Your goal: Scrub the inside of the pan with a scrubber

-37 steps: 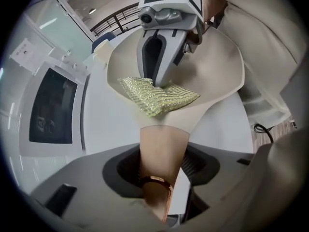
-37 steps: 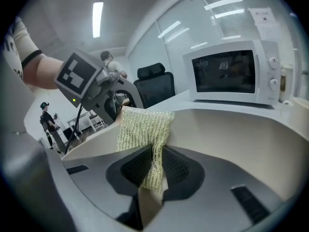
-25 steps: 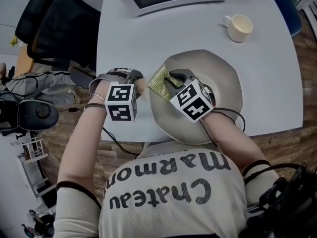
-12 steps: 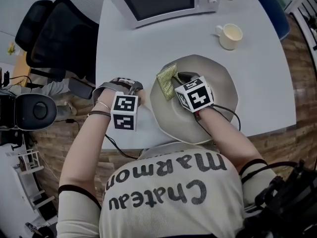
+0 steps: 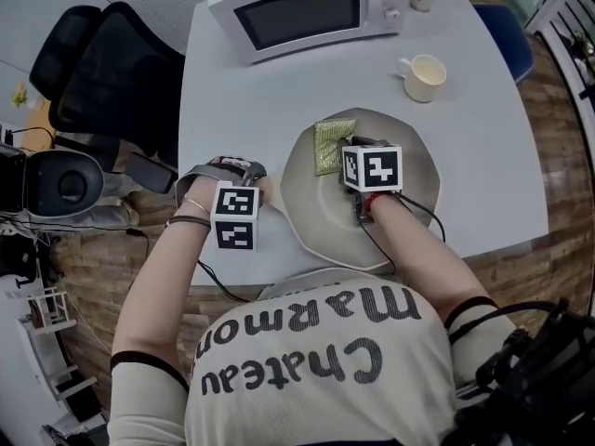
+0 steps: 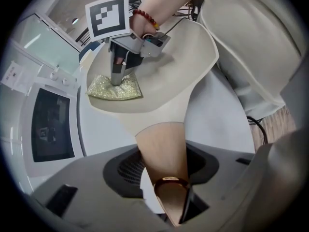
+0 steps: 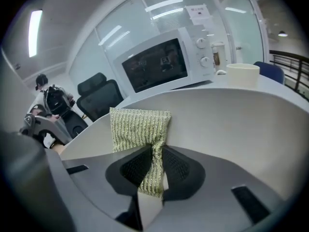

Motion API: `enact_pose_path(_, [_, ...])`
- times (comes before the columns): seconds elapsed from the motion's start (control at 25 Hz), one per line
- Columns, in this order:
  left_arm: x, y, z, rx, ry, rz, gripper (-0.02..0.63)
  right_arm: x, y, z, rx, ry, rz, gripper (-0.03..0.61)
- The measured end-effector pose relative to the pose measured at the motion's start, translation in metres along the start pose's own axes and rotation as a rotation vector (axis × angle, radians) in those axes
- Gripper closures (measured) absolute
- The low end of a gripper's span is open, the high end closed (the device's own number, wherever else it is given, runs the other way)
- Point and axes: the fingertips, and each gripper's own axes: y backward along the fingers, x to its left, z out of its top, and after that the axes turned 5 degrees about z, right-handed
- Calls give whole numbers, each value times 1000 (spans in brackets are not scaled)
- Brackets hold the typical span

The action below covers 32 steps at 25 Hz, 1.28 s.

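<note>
Your left tool [image 6: 166, 180] points steeply down at the near-left edge of the surface [image 5: 232, 100]. Its jaws pinch the pan's wooden handle [image 6: 161, 149], which tapers in between the pads, and they have just tightened a little on it. The pan [image 5: 414, 170] sits flat on the surface right in front of you, wide and pale, with its handle pointing toward your left side.

Your right tool [image 7: 153, 170] reaches into the pan at a slant. Its jaws are pressed together on a bunched corner of the scrubber [image 5: 333, 144]. The rest of that gold-green cloth spreads flat against the inside of the pan, near the far-left rim.

Beyond the pan, a microwave [image 5: 297, 12] stands at the far edge and a cup [image 5: 425, 77] sits to its right, both well apart from the pan. A black chair [image 5: 112, 72] stands off the surface's left side.
</note>
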Motion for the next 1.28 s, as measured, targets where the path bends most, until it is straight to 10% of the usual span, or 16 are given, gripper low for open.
enact_pose_path(1.28, [-14,6,15,-3,195,61,416,-96,69,-27,-407,-1200,-168,514])
